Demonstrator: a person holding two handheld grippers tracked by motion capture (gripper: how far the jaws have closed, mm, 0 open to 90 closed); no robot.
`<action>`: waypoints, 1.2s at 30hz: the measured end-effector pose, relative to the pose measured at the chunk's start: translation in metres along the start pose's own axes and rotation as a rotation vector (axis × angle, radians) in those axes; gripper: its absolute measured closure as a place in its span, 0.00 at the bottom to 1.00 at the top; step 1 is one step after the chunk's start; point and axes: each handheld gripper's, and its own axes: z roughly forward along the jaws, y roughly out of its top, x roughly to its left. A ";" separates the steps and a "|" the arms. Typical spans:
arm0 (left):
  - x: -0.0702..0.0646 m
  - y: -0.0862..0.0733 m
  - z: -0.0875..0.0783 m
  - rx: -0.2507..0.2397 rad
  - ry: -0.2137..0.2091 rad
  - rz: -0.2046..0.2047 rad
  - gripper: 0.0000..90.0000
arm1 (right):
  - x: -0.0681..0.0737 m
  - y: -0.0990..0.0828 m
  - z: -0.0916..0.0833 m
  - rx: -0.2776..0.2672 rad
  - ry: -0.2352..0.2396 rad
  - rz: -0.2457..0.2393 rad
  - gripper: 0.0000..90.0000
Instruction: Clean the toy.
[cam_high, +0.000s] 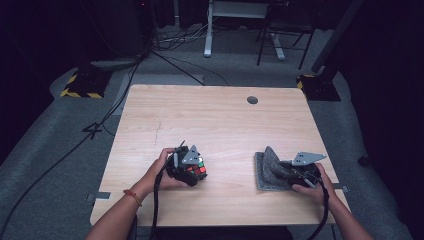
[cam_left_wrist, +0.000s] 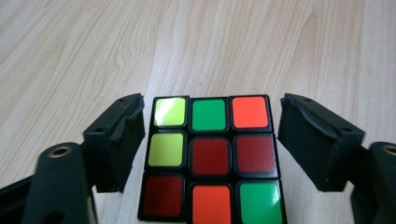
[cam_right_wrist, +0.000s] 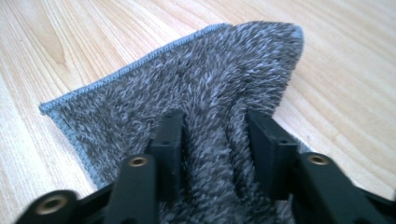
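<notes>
Two grippers work low on the wooden table (cam_high: 210, 120) in the high view, one at lower left of centre, one at lower right. The left gripper (cam_high: 192, 170) sits over a Rubik's cube (cam_high: 197, 171) that rests on the wood; in the left gripper view the cube (cam_left_wrist: 212, 158) lies between the two black jaws with a clear gap on each side, so the jaws stand released and touch nothing. Its upper face shows yellow, green, orange and dark red squares. Farther right, the right gripper (cam_high: 287, 170) reaches into a grey fluffy cloth (cam_high: 270, 170) bunched up at the table's lower right. In the right gripper view a raised fold of the cloth (cam_right_wrist: 196, 93) sits between the jaws; whether they pinch it I cannot tell.
</notes>
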 end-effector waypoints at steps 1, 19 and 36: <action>0.000 -0.001 -0.002 0.001 0.005 -0.013 0.23 | 0.001 0.001 -0.001 -0.006 -0.006 0.001 0.57; -0.005 -0.032 -0.038 0.038 0.155 -0.035 0.18 | 0.000 -0.006 -0.040 -0.027 -0.097 -0.007 0.33; 0.000 -0.086 -0.042 0.111 0.185 -0.097 0.19 | -0.020 -0.066 -0.061 0.013 -0.187 0.117 0.31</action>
